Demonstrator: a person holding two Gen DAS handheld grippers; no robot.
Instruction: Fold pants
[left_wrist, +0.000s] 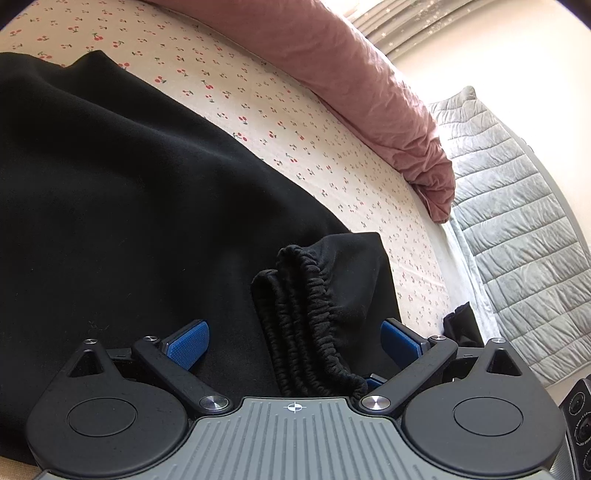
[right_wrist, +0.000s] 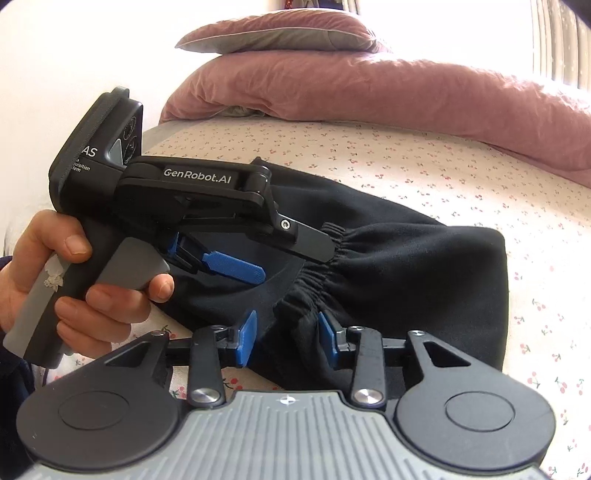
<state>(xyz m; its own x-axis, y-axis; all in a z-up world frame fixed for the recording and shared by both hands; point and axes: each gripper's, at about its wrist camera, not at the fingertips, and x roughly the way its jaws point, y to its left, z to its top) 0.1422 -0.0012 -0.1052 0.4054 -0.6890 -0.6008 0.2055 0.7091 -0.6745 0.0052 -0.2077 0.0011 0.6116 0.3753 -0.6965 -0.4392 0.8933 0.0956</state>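
Looking along my left gripper (left_wrist: 295, 341), I see its blue-padded jaws standing wide apart with the gathered elastic waistband (left_wrist: 314, 314) of the black soft-fabric pants (left_wrist: 110, 203) lying bunched between them, neither pad pressing on the cloth. The pants lie spread over the bed sheet, a cream cotton printed with small red cherries (left_wrist: 258, 103), and fill most of the left of that view. From my right wrist camera, my right gripper (right_wrist: 286, 338) has its blue pads parted on either side of a fold of the same waistband, with a gap showing at each pad, so I read it as released rather than pinching. The person's left hand (right_wrist: 66, 280) wraps the grey handle of the left gripper, whose black body hovers over the waist end of the pants. Beyond the pants, a rumpled dusty-pink duvet (right_wrist: 369, 88) lies along the far side of the bed, with a pink and grey pillow (right_wrist: 280, 35) on top of it. A grey quilted cover (left_wrist: 517, 229) hangs at the bed's edge.
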